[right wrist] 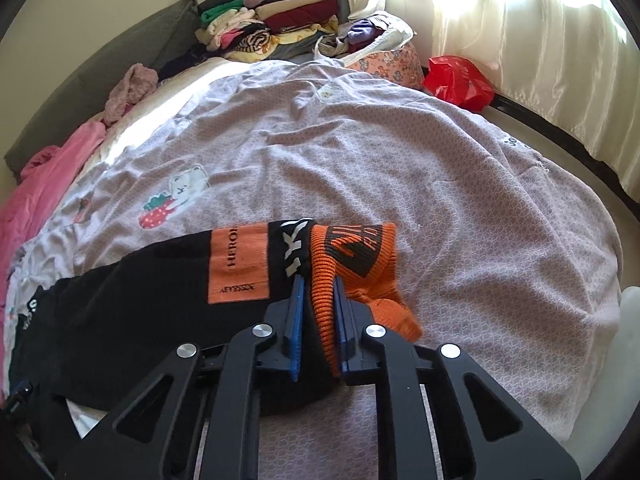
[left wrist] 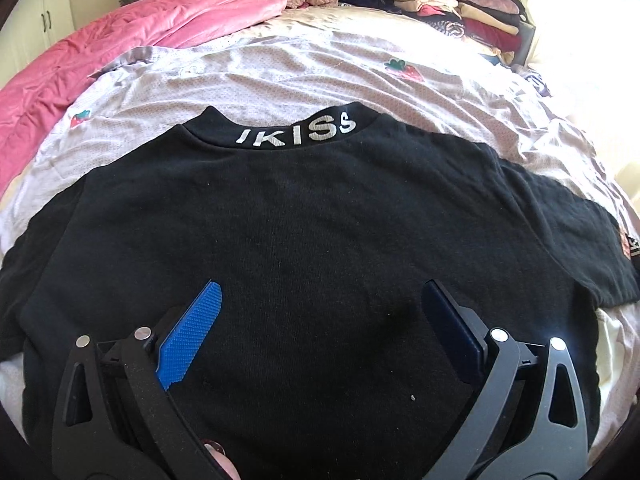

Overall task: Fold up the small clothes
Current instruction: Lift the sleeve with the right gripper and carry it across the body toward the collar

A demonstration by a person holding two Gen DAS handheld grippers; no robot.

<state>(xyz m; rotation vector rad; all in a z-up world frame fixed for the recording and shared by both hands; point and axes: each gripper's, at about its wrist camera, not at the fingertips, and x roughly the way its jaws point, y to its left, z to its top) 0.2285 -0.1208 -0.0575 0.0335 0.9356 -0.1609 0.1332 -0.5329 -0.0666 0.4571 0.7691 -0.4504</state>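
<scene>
A black sweatshirt [left wrist: 304, 232] lies flat on the bed, back up, with white "IKISS" lettering on its collar [left wrist: 298, 133]. My left gripper [left wrist: 320, 300] is open, hovering over the middle of the sweatshirt's lower back, with nothing between its blue pads. In the right wrist view the sweatshirt's sleeve [right wrist: 160, 296] stretches left, with an orange patch [right wrist: 239, 264]. My right gripper [right wrist: 318, 284] is shut on the sleeve's orange and black ribbed cuff [right wrist: 352, 256].
The bed has a wrinkled lilac sheet [right wrist: 400, 168] with strawberry prints. A pink blanket [left wrist: 112, 52] lies at the left. Stacks of folded clothes [left wrist: 452, 4] sit at the head of the bed. A red bag [right wrist: 458, 78] and white curtain [right wrist: 540, 60] are at the right.
</scene>
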